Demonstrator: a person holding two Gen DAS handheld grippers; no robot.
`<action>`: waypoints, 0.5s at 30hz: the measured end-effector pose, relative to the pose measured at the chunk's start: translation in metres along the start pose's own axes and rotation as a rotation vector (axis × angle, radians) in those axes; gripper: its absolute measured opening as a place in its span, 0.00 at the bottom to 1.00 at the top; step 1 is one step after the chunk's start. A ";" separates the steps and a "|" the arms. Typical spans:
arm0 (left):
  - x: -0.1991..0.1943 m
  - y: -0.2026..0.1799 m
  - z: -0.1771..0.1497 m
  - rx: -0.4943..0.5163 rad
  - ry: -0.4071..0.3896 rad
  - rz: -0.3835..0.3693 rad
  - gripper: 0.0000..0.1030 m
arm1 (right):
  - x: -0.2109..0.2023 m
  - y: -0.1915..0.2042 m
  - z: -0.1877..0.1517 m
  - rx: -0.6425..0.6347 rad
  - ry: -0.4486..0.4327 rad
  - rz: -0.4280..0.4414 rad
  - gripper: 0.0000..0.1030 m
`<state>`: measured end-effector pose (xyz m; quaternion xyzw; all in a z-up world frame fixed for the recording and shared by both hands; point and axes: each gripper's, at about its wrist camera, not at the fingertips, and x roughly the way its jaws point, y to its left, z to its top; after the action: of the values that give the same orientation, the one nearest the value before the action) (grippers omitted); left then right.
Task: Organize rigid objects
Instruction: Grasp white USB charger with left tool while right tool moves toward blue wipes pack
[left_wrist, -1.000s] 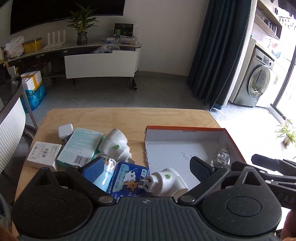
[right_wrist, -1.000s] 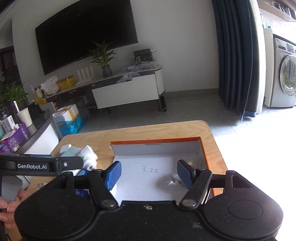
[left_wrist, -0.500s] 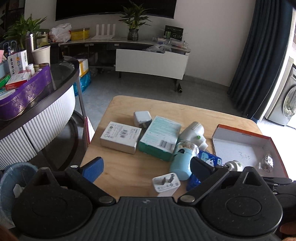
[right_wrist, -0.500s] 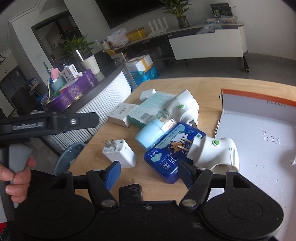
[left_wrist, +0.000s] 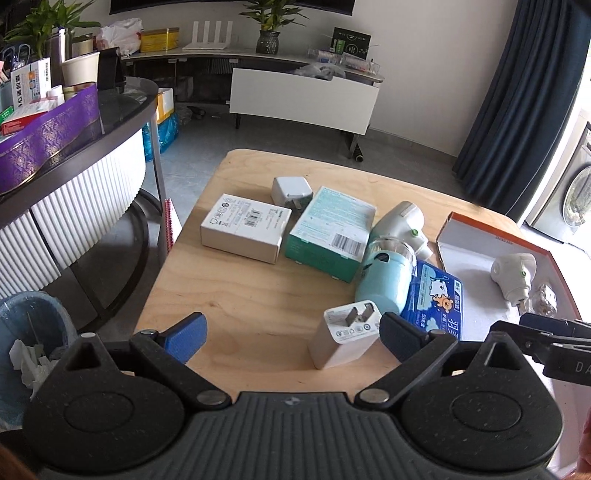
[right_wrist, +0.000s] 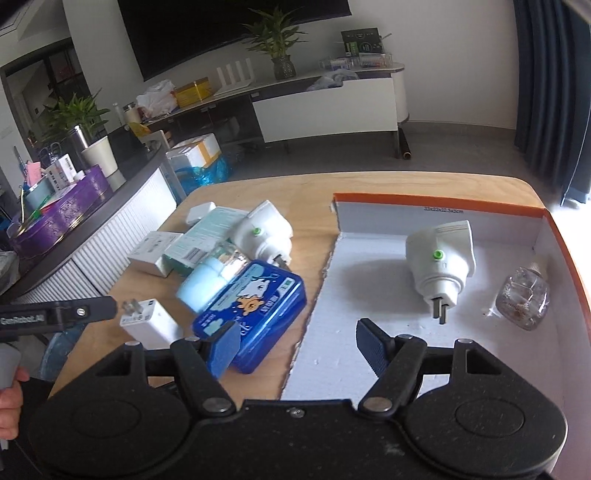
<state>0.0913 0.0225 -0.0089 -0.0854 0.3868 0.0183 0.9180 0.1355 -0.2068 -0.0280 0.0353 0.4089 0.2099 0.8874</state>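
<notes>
Since half a second ago the white plug-in device (right_wrist: 441, 260) has gone from the table beside the blue tin (right_wrist: 255, 308) into the orange-rimmed box (right_wrist: 565, 236), where it lies prongs toward the camera, just beside a clear glass bottle (right_wrist: 522, 301). The right hand-held gripper (right_wrist: 295, 345) has swung toward the box and hovers over its near left edge, jaws spread wide and holding nothing, tilted downward.

The left hand-held gripper (left_wrist: 291, 330) hangs over the table's near edge, angled down at the table (left_wrist: 258, 295), jaws wide apart and empty; a white charger (left_wrist: 347, 334) with its prongs up sits just inside its right finger. Part of a hand (right_wrist: 9, 400) grips the left tool's handle at the lower left of the right wrist view.

Outside the box, toward the table's middle, lie a light-blue cylinder (left_wrist: 384, 277) leaning on the blue tin, a second white plug-in device (left_wrist: 400, 225), a teal carton (left_wrist: 332, 232), a white carton (left_wrist: 243, 232) and a small white adapter (left_wrist: 290, 190) nearer the far edge.
</notes>
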 end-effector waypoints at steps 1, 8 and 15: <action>0.001 -0.002 -0.002 0.003 0.000 0.001 1.00 | -0.002 0.006 -0.002 -0.005 -0.007 -0.004 0.82; 0.017 -0.011 -0.014 -0.023 0.001 0.046 0.99 | -0.002 0.035 -0.010 -0.034 -0.013 -0.025 0.82; 0.040 -0.019 -0.017 -0.024 0.009 0.064 0.79 | 0.000 0.038 -0.010 -0.040 -0.005 -0.032 0.82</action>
<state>0.1096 -0.0002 -0.0466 -0.0839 0.3930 0.0521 0.9142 0.1151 -0.1733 -0.0262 0.0113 0.4030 0.2040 0.8921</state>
